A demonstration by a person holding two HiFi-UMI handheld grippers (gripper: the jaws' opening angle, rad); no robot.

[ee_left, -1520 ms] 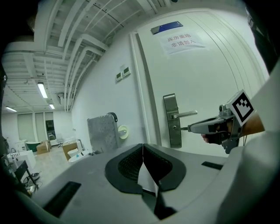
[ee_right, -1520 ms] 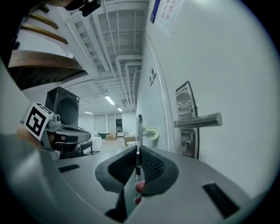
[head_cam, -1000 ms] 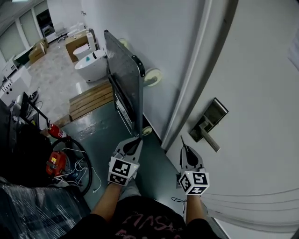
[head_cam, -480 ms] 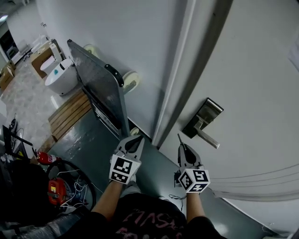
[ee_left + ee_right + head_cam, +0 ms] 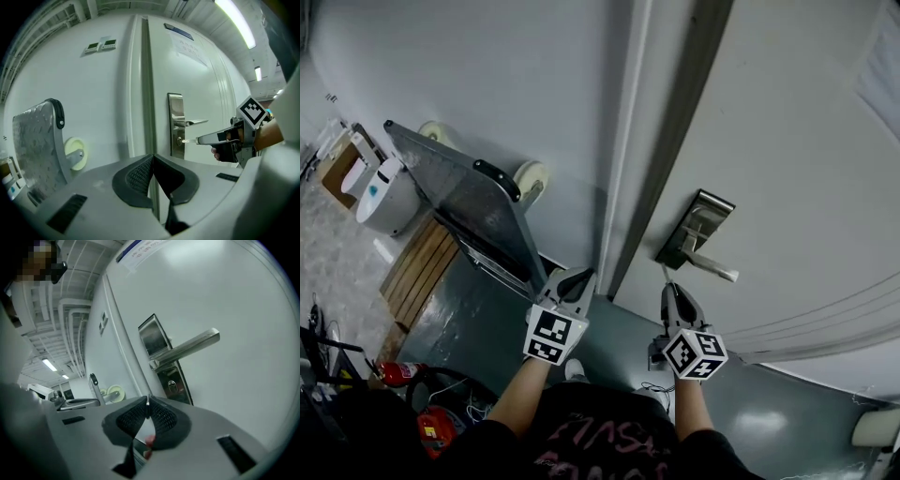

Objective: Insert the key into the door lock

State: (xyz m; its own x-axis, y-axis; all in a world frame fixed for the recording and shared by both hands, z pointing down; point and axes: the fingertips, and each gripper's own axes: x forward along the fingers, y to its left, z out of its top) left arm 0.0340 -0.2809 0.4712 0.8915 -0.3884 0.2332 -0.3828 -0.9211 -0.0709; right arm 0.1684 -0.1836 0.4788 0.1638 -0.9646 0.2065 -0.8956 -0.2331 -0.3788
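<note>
My right tongs (image 5: 147,412) are clenched on the key (image 5: 147,403), its thin blade standing out from between the pads, with a bit of red showing behind them. My left tongs (image 5: 152,165) are pressed together on nothing and held off to the side, low by the door's edge. In the last second I have swung round and closed in. The lock plate (image 5: 695,228), which sat well off ahead and to the right of the key, now lies straight in front of it and near. From the left tongs' side, the blade tip looks just beside the keyhole (image 5: 178,139), below the lever handle (image 5: 190,123). Along the right tongs themselves, the hole sits a little right of the blade's line. I judge the approach is nearly done but the key is not in yet, so what remains is a small nudge rightward and then a straight push. Farther left of both tongs, a folded hand truck (image 5: 461,194) leans on the wall.
</note>
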